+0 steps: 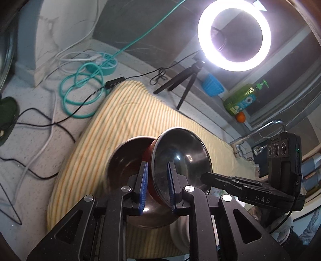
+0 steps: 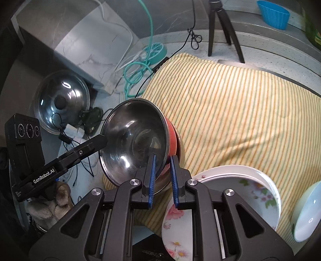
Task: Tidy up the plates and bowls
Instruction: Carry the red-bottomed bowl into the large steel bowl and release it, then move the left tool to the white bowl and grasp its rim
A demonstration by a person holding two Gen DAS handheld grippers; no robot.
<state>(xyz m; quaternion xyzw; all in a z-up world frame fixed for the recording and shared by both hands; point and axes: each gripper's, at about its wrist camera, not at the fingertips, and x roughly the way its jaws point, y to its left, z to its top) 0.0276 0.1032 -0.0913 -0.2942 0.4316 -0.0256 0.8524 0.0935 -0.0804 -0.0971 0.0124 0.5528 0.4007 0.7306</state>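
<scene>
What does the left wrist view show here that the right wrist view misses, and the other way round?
Only the left wrist view shows the lit ring light, the green soap bottle, the faucet and a second, darker bowl. Only the right wrist view shows the flowered plates, the metal lid and a pale bowl. Both show the red steel bowl, gripped on its rim by both hand-held grippers, the striped cloth and the teal cable.

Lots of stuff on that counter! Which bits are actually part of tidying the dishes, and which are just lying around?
Part of the job: the steel bowl both grippers hold by its rim, the second bowl next to it, the flowered plates, the pale bowl.

Just lying about: ring light, teal cable, soap bottle, pot lid, blue cup.
</scene>
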